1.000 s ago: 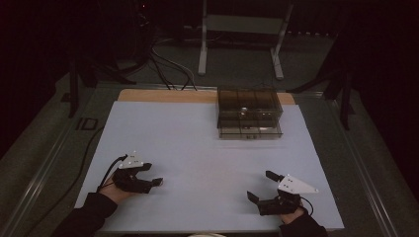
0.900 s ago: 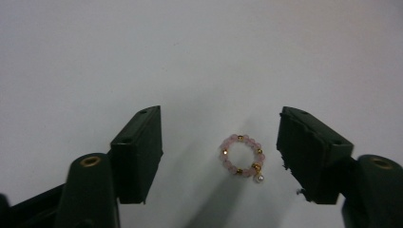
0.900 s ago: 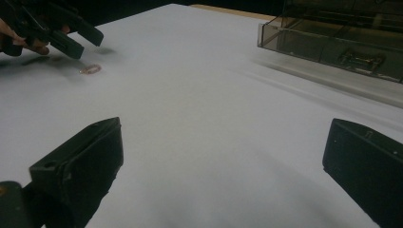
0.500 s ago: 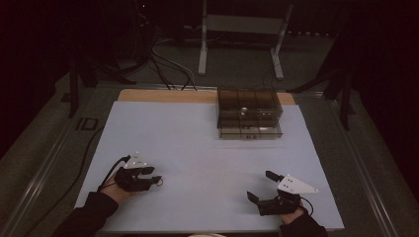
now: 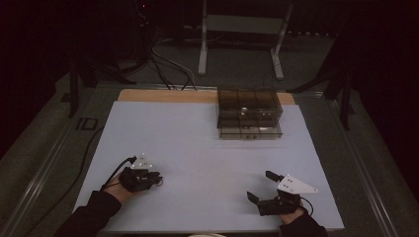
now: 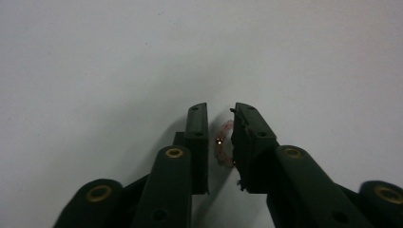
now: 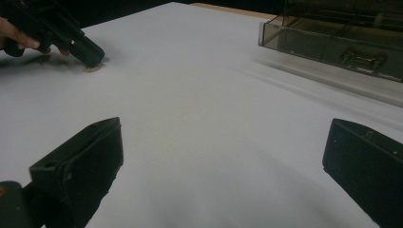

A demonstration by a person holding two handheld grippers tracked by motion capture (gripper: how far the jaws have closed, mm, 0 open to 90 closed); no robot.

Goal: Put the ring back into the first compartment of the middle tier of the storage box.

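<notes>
A small pink ring-like thing with gold beads (image 6: 223, 142) lies on the white table sheet (image 5: 197, 143) between the jaws of my left gripper (image 6: 221, 111). Those jaws have just been closing and stand narrow around it; a thin gap still shows at the left pad. In the high view my left gripper (image 5: 157, 178) rests at the sheet's near left. The right gripper view shows it tipped down onto the pink thing (image 7: 90, 69). My right gripper (image 5: 260, 185) sits at the near right, jaws wide open on bare sheet (image 7: 223, 128).
A smoky transparent compartment box (image 5: 249, 114) stands at the far right of the sheet, also seen in the right gripper view (image 7: 332, 38). A wooden strip (image 5: 163, 95) edges the table's far side. Cables and a metal stand lie on the floor beyond.
The left gripper's jaws have narrowed from wide to nearly together. It shifted slightly. The right gripper has kept still.
</notes>
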